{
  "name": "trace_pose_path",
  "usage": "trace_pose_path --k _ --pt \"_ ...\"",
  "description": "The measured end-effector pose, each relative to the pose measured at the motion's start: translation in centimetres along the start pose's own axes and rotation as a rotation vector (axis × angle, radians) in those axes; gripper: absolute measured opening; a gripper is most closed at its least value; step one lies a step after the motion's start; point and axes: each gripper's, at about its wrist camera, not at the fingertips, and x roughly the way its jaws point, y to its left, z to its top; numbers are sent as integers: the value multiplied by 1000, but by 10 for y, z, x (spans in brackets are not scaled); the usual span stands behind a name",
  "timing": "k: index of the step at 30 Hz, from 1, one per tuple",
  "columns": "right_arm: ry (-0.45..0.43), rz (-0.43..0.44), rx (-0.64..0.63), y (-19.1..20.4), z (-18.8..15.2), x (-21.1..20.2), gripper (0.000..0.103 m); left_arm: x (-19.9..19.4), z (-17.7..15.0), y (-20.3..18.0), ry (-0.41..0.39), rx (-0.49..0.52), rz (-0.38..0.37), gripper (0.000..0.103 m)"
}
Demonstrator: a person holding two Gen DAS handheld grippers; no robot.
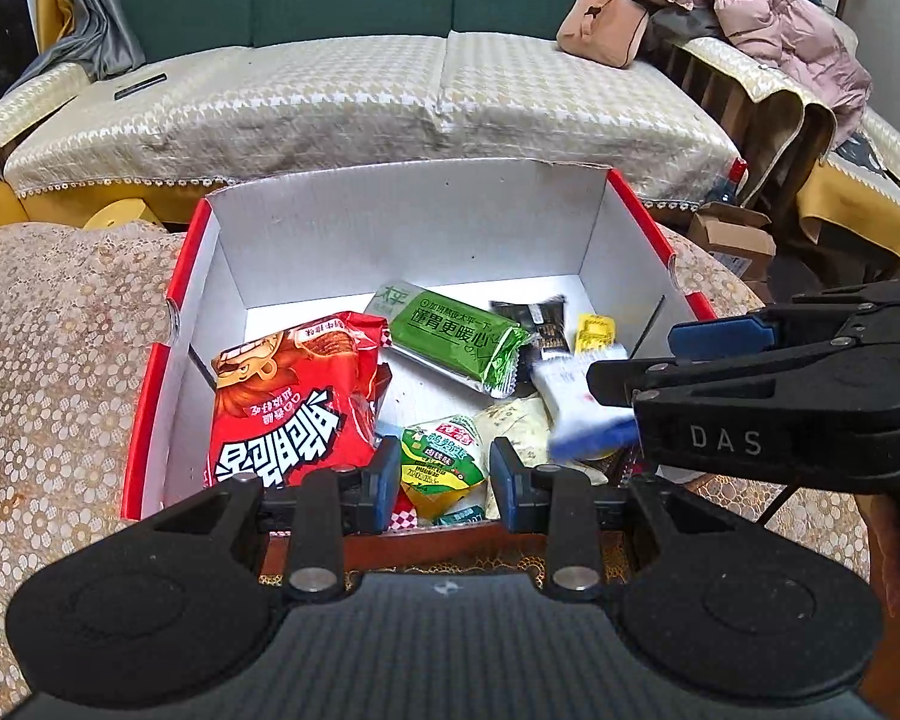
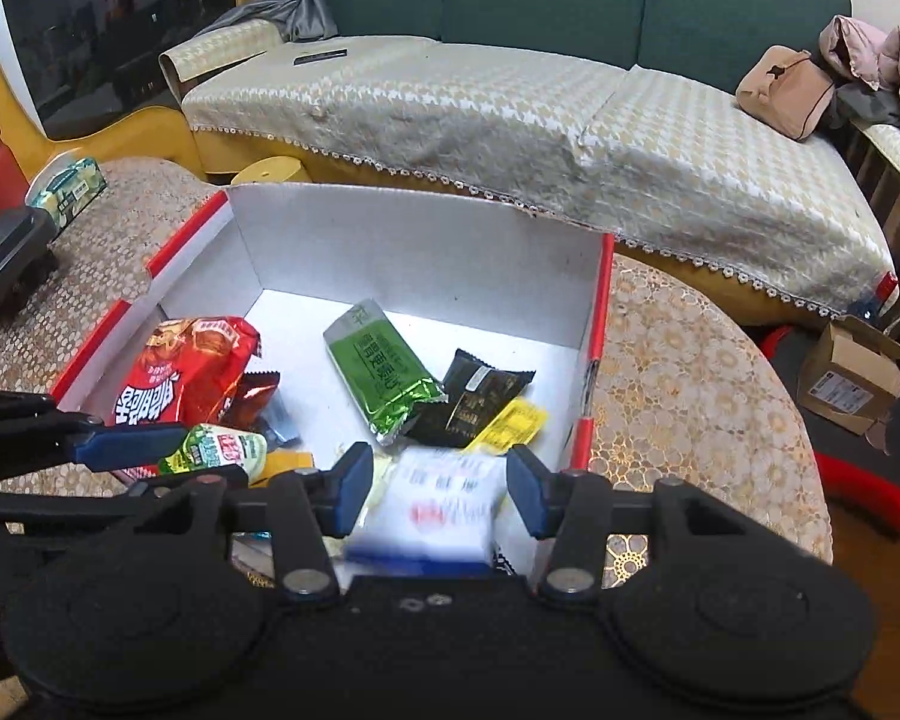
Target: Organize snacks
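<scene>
- Right gripper (image 2: 439,495): fingers apart, white-blue packet (image 2: 429,510) blurred between the pads, touching neither that I can see; looks just let go or dropping into the red box (image 2: 597,324), near-right corner.
- Packet's long axis looks to run near-far, along the fingers.
- Left gripper (image 1: 444,483): fingers apart, nothing held, over the green-yellow sachet (image 1: 441,462) at box's near edge.
- Right is nearer the packet.

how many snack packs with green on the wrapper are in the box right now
2. A long green bar pack lies flat mid-box, beside the black packet. A smaller green and white pouch sits at the near edge between the left gripper's fingers. Others may be hidden underneath.
</scene>
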Motion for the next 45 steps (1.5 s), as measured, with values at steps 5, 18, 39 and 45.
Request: trace_pose_path --k 5,18,39,45 --pt "0 15 38 -6 -3 -6 49 -7 -2 2 -3 -22 -1 41" --pt "-72 76 81 -5 -14 -55 52 -56 -9 8 -99 -50 5 75" --pt "-251 105 96 13 -53 -140 103 -147 -46 10 -224 -79 5 96" --pt "-303 121 79 25 -68 -165 103 -166 -60 5 -257 -74 8 100"
